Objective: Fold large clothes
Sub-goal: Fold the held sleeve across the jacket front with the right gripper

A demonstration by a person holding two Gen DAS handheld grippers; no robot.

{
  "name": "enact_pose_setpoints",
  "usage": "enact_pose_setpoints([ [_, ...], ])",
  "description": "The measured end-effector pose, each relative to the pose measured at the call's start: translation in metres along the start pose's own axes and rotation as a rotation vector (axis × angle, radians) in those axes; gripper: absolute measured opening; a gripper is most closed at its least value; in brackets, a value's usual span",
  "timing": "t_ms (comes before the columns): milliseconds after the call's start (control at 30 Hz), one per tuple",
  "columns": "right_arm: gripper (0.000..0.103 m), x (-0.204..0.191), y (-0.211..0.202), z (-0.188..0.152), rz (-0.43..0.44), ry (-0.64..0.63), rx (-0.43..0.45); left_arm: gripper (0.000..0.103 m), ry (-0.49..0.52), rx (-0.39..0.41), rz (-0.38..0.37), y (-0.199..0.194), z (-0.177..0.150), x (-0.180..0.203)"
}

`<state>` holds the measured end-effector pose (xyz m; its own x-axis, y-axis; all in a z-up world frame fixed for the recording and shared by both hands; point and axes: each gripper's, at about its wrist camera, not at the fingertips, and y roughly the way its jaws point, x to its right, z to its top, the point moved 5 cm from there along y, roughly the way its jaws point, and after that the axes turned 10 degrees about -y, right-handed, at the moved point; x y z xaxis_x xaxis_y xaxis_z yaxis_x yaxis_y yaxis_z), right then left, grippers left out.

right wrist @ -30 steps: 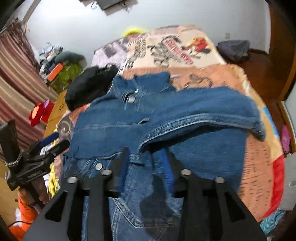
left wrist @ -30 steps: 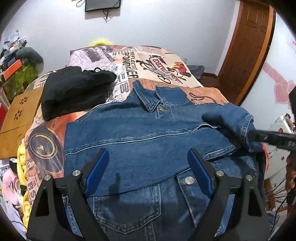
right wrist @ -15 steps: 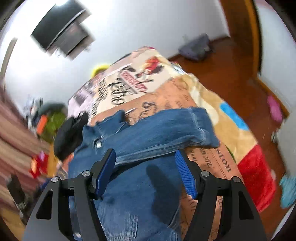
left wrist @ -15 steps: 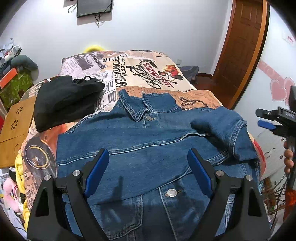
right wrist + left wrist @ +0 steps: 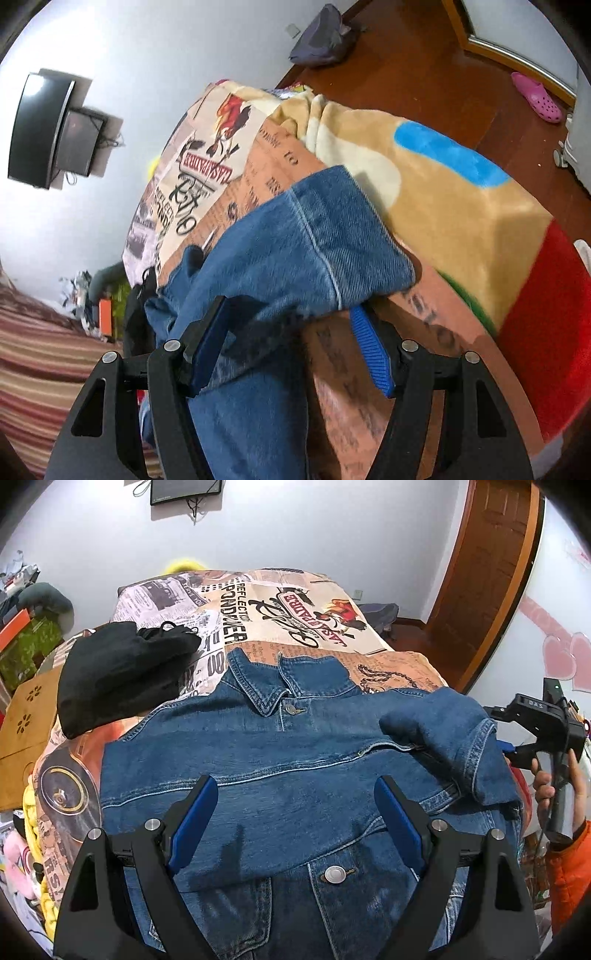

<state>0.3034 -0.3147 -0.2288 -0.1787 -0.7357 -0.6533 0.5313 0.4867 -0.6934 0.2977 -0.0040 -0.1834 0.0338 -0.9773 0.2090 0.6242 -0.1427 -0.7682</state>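
A blue denim jacket lies face up on the printed bedspread, collar at the far side. One sleeve is folded across its chest, with the cuff at the bed's right edge. My left gripper is open and empty above the jacket's lower front. My right gripper is open at the bed's right edge, its jaws on either side of the sleeve cuff without closing on it. The right gripper also shows in the left wrist view, held in a hand.
A black garment lies on the bed to the jacket's far left. A wooden board stands at the bed's left side. A brown door is at the right. A pink slipper and a grey bag lie on the wooden floor.
My right gripper has let go of the folded sleeve, opened, and swung to the bed's right edge by the cuff. My left gripper has stayed open and drawn back a little.
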Motion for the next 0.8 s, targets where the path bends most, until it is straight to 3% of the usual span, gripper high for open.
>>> enact_pose_setpoints([
  [33,0.05,0.0,0.003,0.002,-0.001,0.003,0.005,0.086,0.0,0.001,0.001,0.0,0.0,0.0],
  [67,0.03,0.001,0.002,0.004,-0.019,0.001,0.019,0.086,-0.001,0.002,0.002,0.0,0.0,-0.001],
  [167,0.016,-0.009,-0.006,0.004,-0.023,-0.044,0.045,0.086,-0.001,0.006,0.007,0.0,-0.001,-0.004],
  [233,0.005,-0.036,-0.024,0.007,-0.045,-0.166,0.088,0.086,0.0,0.011,0.009,-0.002,-0.002,-0.006],
  [300,0.005,-0.044,-0.03,0.007,-0.044,-0.2,0.101,0.086,0.001,0.019,0.009,-0.005,-0.002,-0.009],
  [567,0.005,-0.16,-0.064,0.004,0.025,-0.512,0.158,0.086,-0.032,0.081,-0.024,-0.032,0.002,-0.025],
  [633,0.005,-0.207,-0.058,-0.013,0.074,-0.613,0.135,0.086,-0.041,0.097,-0.03,-0.04,0.003,-0.029],
  [800,0.005,-0.257,-0.036,-0.046,0.114,-0.748,0.069,0.086,-0.073,0.141,-0.045,-0.067,0.003,-0.049],
])
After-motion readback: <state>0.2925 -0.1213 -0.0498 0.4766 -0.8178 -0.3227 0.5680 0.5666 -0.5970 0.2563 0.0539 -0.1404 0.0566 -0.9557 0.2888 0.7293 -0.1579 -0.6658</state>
